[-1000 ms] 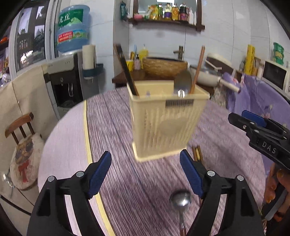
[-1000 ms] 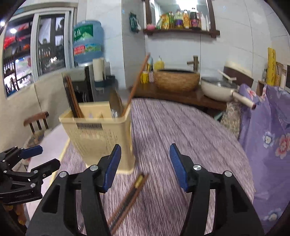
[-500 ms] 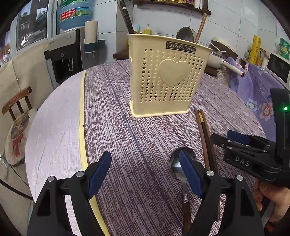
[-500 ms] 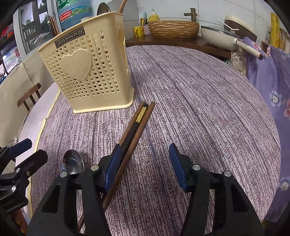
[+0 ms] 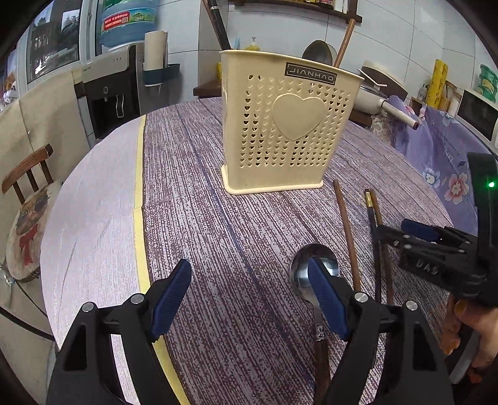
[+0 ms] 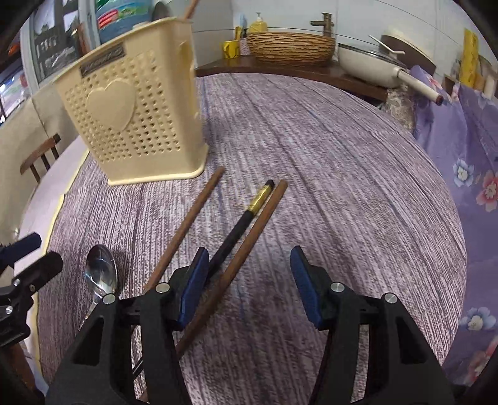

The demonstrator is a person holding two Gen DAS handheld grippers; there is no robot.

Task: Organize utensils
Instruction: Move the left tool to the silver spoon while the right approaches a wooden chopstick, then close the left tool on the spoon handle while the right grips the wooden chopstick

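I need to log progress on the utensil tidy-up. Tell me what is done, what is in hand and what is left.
Done: the holder already has a few utensils standing in it. In hand: nothing; the left gripper and right gripper are both open and empty, low over the table. Left: a spoon, two brown chopsticks and a black chopstick lie loose in front of the holder.

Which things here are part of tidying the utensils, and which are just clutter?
Job: holder, spoon, brown chopsticks, black chopstick.
Clutter: wicker basket, pan, water bottle, chair, purple cloth.
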